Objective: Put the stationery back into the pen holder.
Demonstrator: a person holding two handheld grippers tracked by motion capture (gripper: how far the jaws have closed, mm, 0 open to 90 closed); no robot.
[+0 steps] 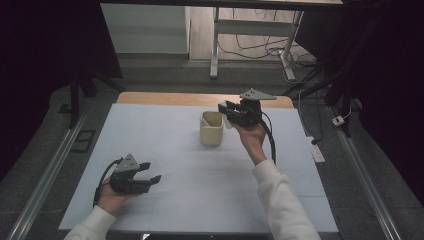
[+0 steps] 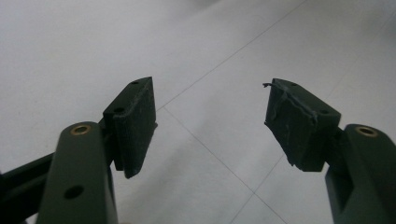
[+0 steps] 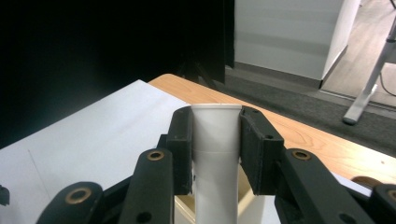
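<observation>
A cream, open-topped container (image 1: 211, 131) stands on the white table cover (image 1: 165, 135), right of centre and toward the far side. Held just above and to the right of it, my right gripper (image 1: 226, 109) is shut on an upright white tube (image 3: 215, 154). In the right gripper view the pads (image 3: 183, 140) press on both sides of the tube near its top, and the container's rim (image 3: 248, 205) shows below. My left gripper (image 1: 152, 171) rests low at the front left in a person's hand. It is open, with only bare table cover between its pads (image 2: 135, 121).
The table's wooden far edge (image 1: 165, 98) runs behind the cover. Beyond it are a grey floor, a desk's metal legs (image 1: 215, 55) and cables. A metal rail (image 1: 45, 175) runs along the left side and another along the right.
</observation>
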